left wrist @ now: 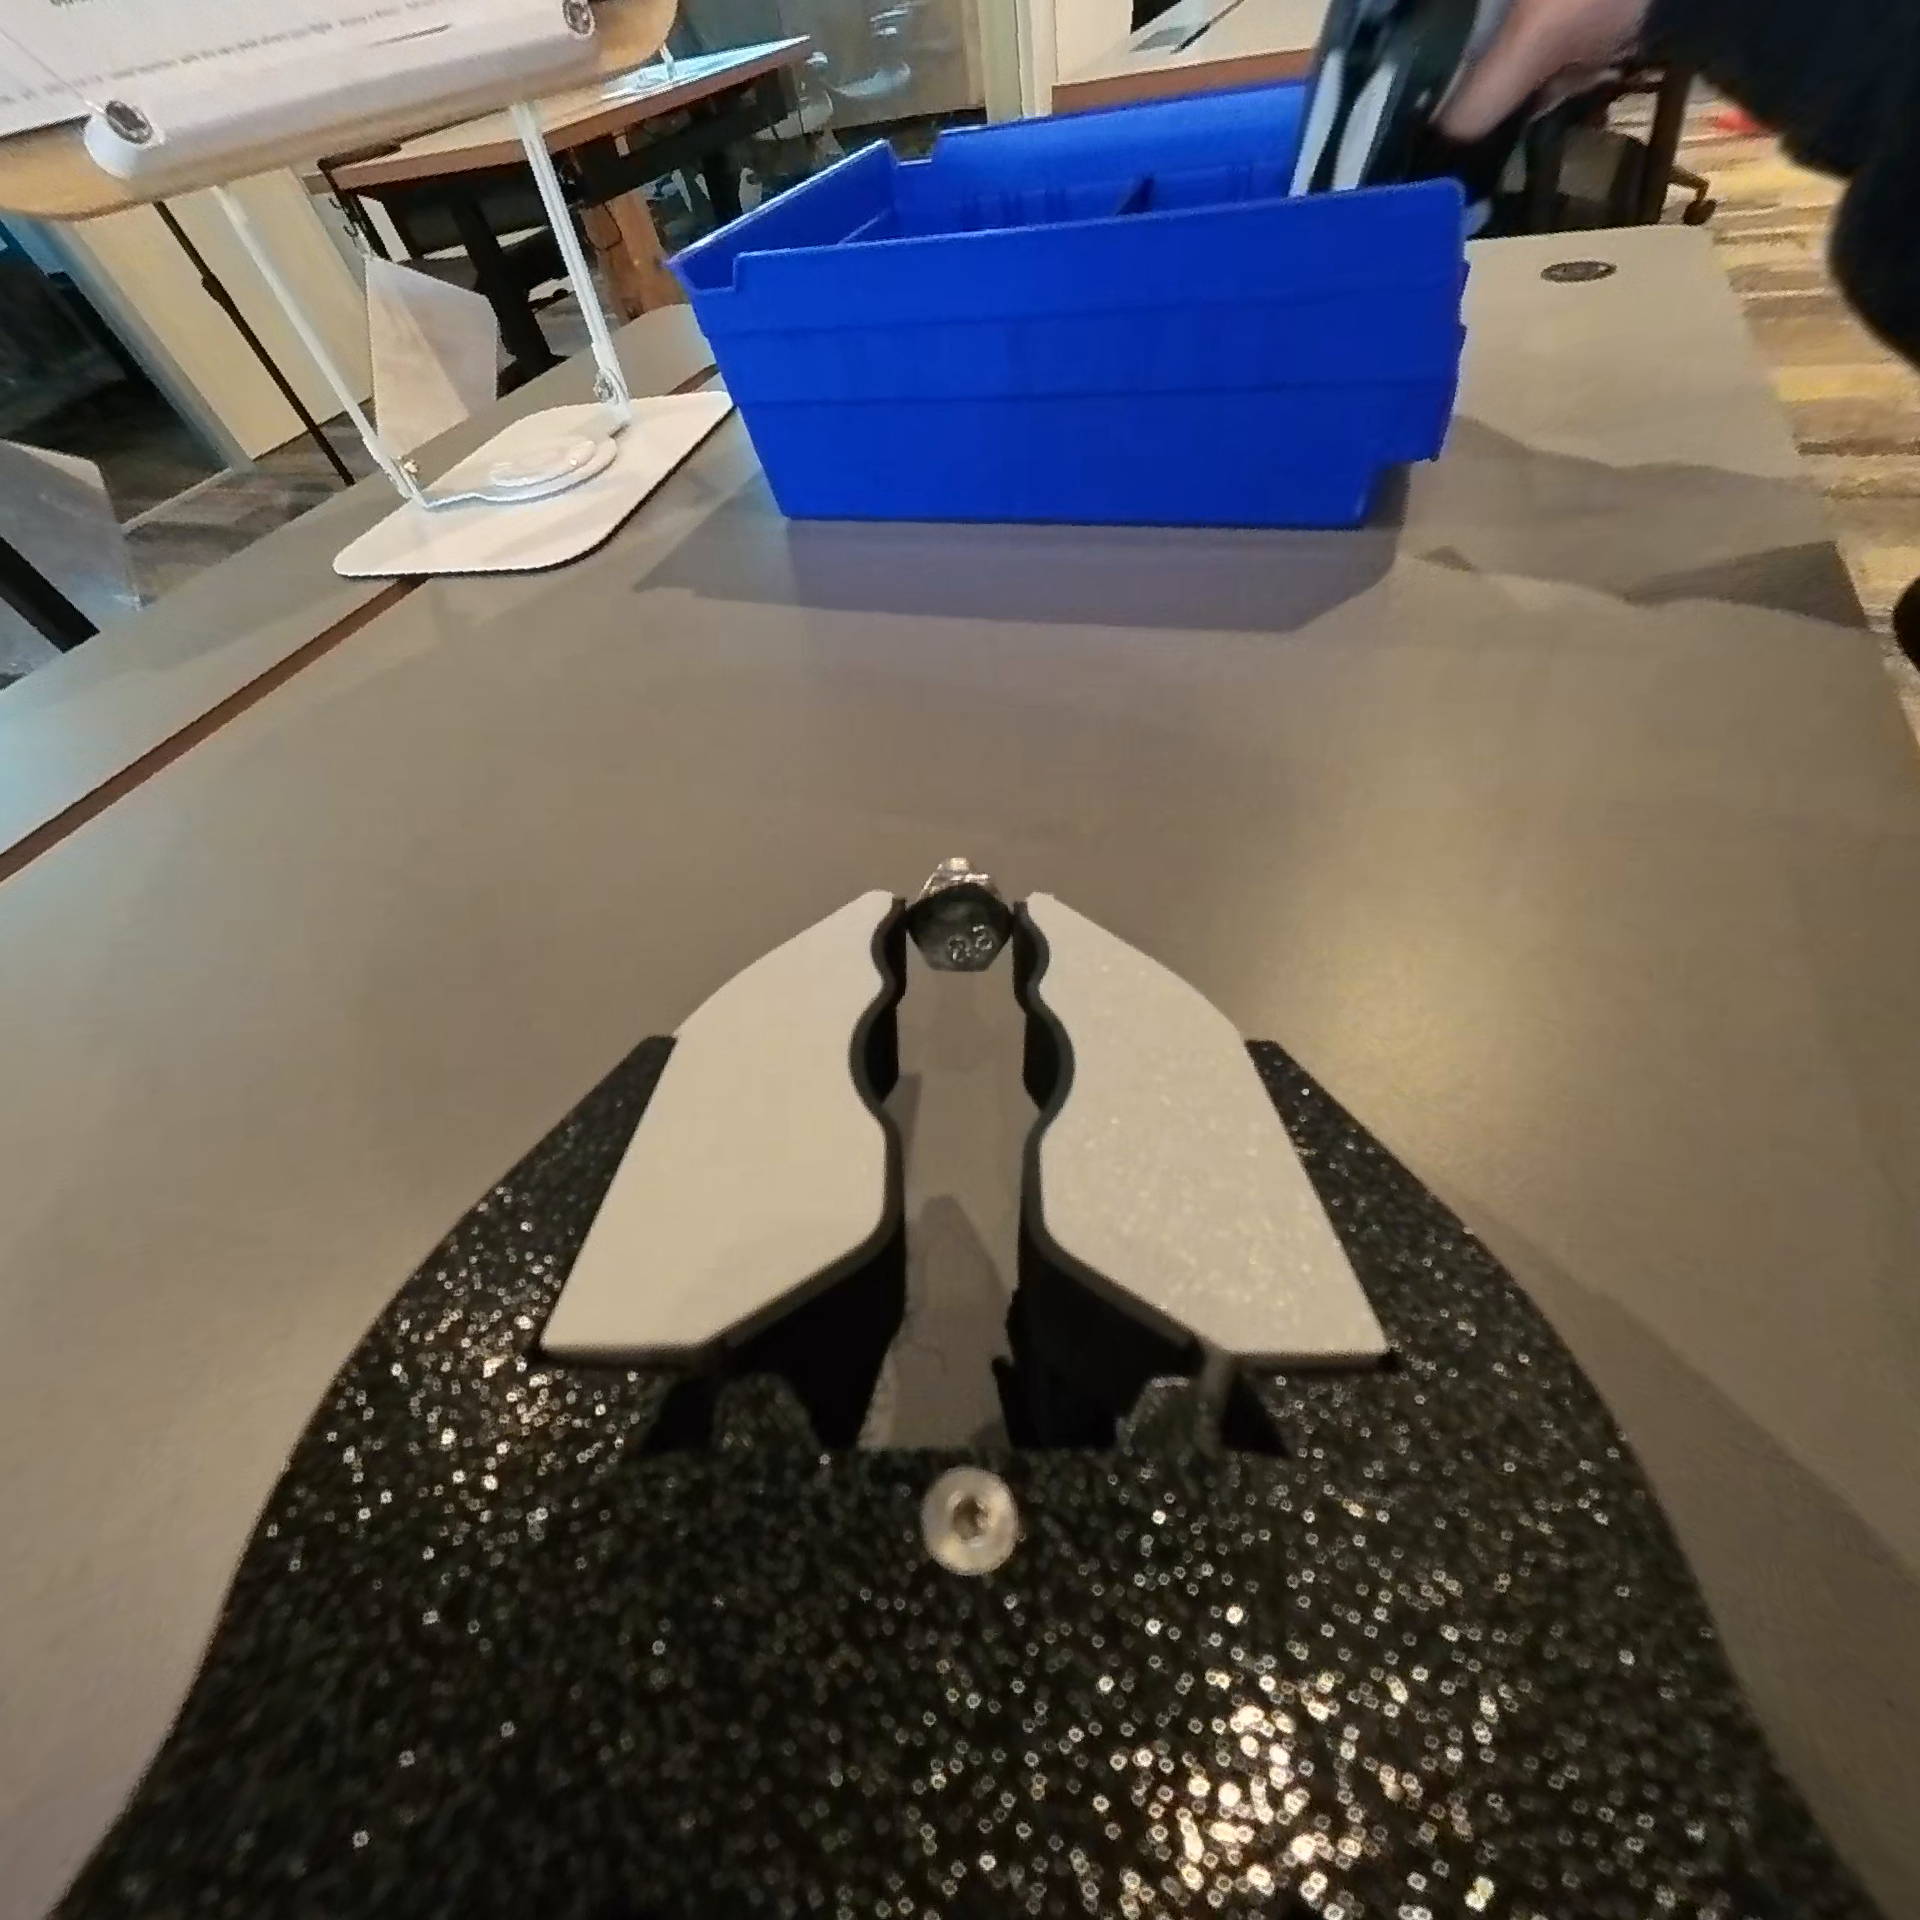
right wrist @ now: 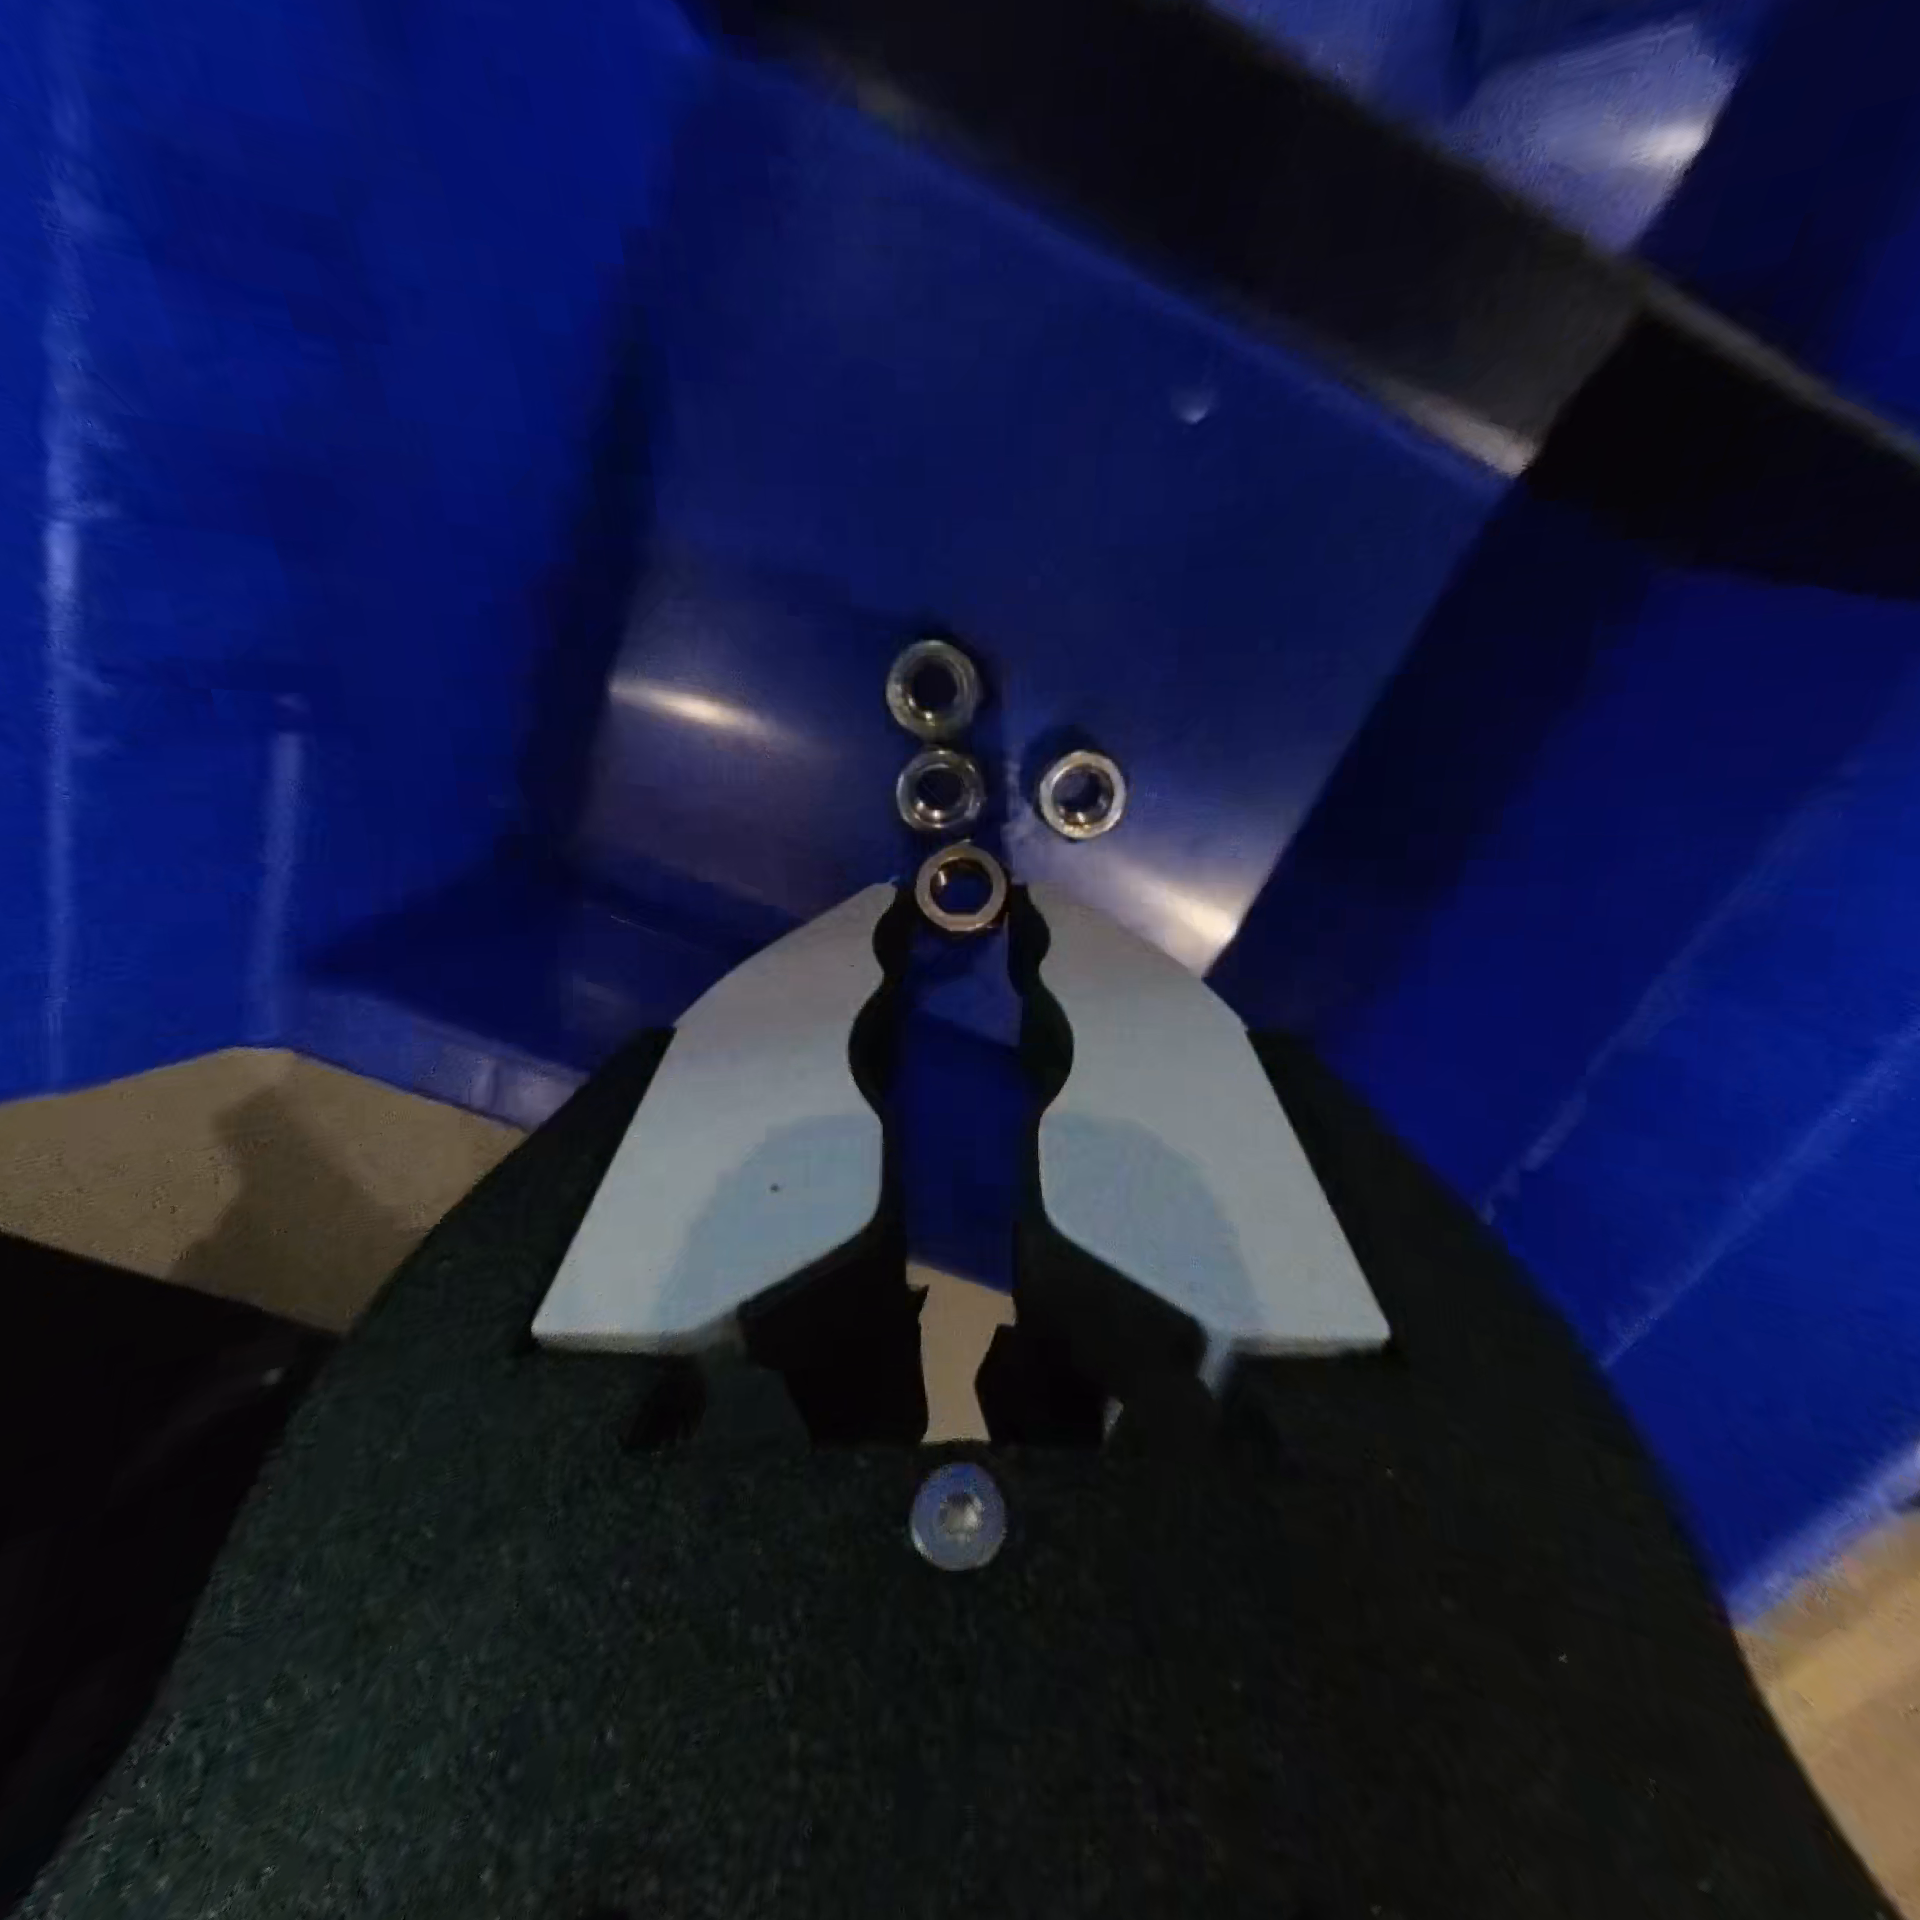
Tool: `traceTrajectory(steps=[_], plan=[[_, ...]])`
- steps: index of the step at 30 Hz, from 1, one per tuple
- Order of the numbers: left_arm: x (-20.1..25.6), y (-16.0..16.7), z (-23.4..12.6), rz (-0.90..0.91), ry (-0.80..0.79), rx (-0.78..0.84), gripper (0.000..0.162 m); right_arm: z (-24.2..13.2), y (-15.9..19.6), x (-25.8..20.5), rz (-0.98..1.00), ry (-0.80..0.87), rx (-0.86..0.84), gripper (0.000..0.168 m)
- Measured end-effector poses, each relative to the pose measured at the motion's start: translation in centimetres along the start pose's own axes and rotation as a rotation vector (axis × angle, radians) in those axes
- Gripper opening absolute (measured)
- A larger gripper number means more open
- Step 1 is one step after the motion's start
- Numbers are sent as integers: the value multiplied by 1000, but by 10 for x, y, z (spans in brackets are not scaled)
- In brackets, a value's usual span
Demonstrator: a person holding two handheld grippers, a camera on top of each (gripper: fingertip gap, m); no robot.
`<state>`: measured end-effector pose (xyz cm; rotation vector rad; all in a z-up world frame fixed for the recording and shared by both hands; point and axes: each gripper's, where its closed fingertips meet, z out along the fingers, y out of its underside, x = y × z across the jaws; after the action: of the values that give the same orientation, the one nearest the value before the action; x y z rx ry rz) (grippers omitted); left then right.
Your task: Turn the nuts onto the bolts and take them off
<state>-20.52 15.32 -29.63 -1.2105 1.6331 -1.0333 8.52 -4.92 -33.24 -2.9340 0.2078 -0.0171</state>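
Observation:
In the left wrist view my left gripper (left wrist: pixel 958 920) is shut on the hex head of a steel bolt (left wrist: pixel 958 933). It holds the bolt low over the grey table (left wrist: pixel 1039 727), with the shank pointing forward. In the right wrist view my right gripper (right wrist: pixel 961 896) reaches down into the blue bin (right wrist: pixel 312 520). Its fingertips are closed on a steel nut (right wrist: pixel 961 888). Three more nuts lie on the bin floor just beyond: one far (right wrist: pixel 938 686), one near (right wrist: pixel 938 790) and one to the right (right wrist: pixel 1083 795). The right gripper (left wrist: pixel 1382 94) also shows in the left wrist view, dipping into the bin.
The blue bin (left wrist: pixel 1081 343) stands at the far middle of the table and has inner dividers. A white stand on a flat base (left wrist: pixel 530 488) sits at the far left. A person's hand and dark sleeve (left wrist: pixel 1766 125) are at the top right. The table's right edge is close by. The gap from one gripper's tips to the other's is roughly 35 centimeters.

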Motion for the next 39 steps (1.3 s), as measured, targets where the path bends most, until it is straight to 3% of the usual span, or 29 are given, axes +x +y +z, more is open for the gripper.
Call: traceTrajectory(steps=[2, 3, 5, 8, 10, 12, 15, 18, 22, 24, 26, 27, 31, 33, 36, 39], plan=[[0, 0, 0, 2, 1, 3, 19, 9, 4, 2, -11, -9, -52, 20], [1, -1, 0, 3, 3, 5, 19, 11, 6, 4, -4, -1, -70, 33], [0, -1, -1, 3, 1, 8, 19, 3, 7, 4, 25, 29, -67, 38], [1, -1, -1, 6, 1, 13, 19, -39, -20, -28, -12, 79, 150, 36], [1, -1, -1, 8, 2, 11, 19, -67, -53, -77, -184, 67, 356, 27], [2, -1, -1, 12, 6, 9, 19, -76, -82, -135, -450, 69, 504, 36], [3, -1, 0, 18, 10, 7, 19, -45, -100, -216, -743, -11, 458, 41], [5, -2, -1, 24, 24, 17, 19, -16, -121, -275, -972, -86, 546, 42], [10, -5, -1, 29, 55, 37, 19, 15, -147, -302, -1077, -58, 595, 41], [12, -6, -2, 31, 69, 47, 19, 19, -151, -310, -1098, -76, 615, 30], [14, -10, -3, 24, 85, 81, 19, 18, -155, -311, -1105, -60, 640, 10], [14, -14, -5, 17, 83, 108, 21, 17, -155, -310, -1101, -54, 641, 10], [2, -21, -7, -60, 43, 166, 69, 2, -158, -285, -1017, 14, 606, 10], [-1, -21, -7, -80, 41, 165, 74, -25, -163, -260, -939, 71, 625, 10], [0, -21, -8, -69, 34, 173, 54, -72, -172, -191, -769, 186, 599, 10], [4, -20, -7, -40, 48, 156, 14, -95, -173, -97, -585, 295, 459, 10]])
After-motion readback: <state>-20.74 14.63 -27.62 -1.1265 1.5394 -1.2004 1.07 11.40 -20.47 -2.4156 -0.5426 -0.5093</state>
